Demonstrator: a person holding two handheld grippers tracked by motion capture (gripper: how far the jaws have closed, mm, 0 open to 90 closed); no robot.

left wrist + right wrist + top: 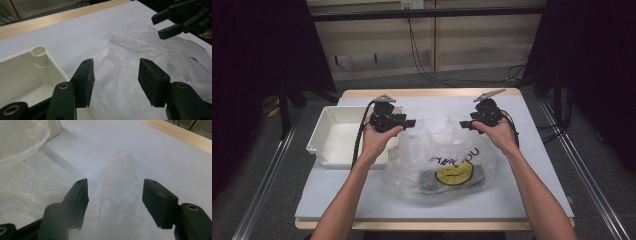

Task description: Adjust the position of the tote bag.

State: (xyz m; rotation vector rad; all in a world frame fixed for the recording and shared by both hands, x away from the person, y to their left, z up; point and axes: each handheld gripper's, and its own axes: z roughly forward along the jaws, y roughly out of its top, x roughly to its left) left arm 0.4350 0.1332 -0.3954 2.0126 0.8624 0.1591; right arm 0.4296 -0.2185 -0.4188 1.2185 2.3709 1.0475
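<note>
A clear plastic bag (442, 165) with a yellow smiley face and "THANK YOU" print lies on the white table (522, 190), with something flat and grey inside. My left gripper (412, 121) hovers at the bag's far left top, open. In the left gripper view its jaws (116, 80) stand apart around a crumpled bag handle (107, 53), pads not pressing it. My right gripper (463, 124) is at the bag's far right top, also open. In the right gripper view a bag handle (121, 170) rises between its jaws (115, 200) without touching the pads.
A white plastic bin (329, 135) sits at the table's left, close beside the left hand; its corner (30, 75) is next to the left jaw. The table's wooden far edge (432, 92) lies beyond both grippers. Cables trail from each gripper.
</note>
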